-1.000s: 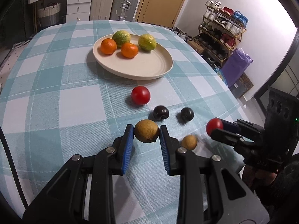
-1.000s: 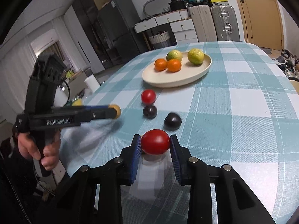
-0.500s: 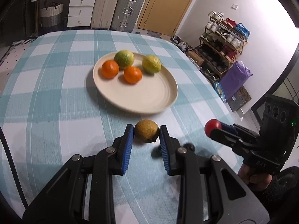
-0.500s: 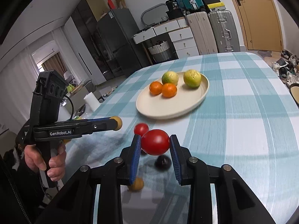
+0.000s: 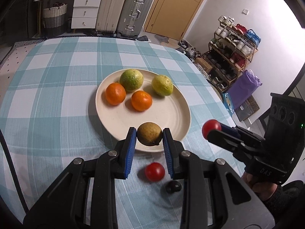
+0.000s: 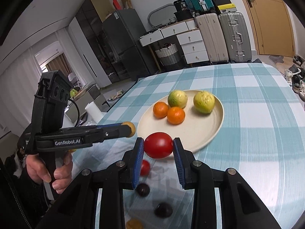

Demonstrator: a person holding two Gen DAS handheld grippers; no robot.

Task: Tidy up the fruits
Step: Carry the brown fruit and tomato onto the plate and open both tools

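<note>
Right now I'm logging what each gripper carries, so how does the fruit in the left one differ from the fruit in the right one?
The brown fruit is dull, rough and tan; the red tomato is glossy and smooth. The left gripper holds the brown fruit over the plate rim; the right gripper holds the tomato just short of it. Both are round and clamped.

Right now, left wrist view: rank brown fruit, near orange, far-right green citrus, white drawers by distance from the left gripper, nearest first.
1. Brown fruit: clamped in the left gripper, above the plate's near rim.
2. Near orange: mid-plate.
3. Green citrus: far right of the plate.
4. White drawers: back wall.
</note>
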